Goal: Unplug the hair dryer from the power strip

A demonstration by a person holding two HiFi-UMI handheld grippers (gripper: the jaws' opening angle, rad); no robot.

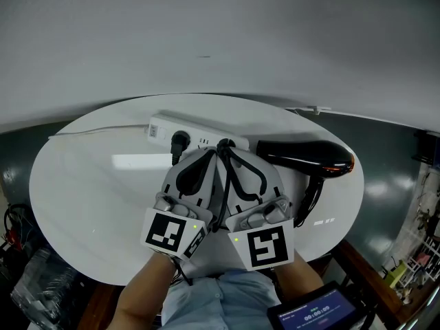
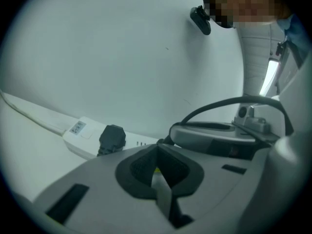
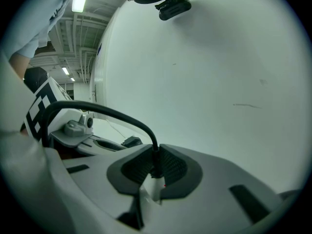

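Observation:
A white power strip (image 1: 165, 128) lies at the far side of the round white table (image 1: 82, 205). One black plug (image 1: 180, 141) sits in it at the left, also seen in the left gripper view as the black plug (image 2: 112, 139). The black hair dryer (image 1: 308, 158) lies to the right of the strip. Its cord (image 3: 112, 115) arches into my right gripper (image 1: 226, 149), which is shut on the dryer's plug (image 3: 155, 167) at the strip. My left gripper (image 1: 210, 152) stands right beside it, jaws together, tips down at the strip with nothing gripped.
The strip's white cable (image 1: 96, 130) runs off to the table's left edge. A plain wall rises directly behind the table. A dark device with a lit screen (image 1: 317, 312) is at the near right. Clutter (image 1: 27, 280) lies on the floor at the left.

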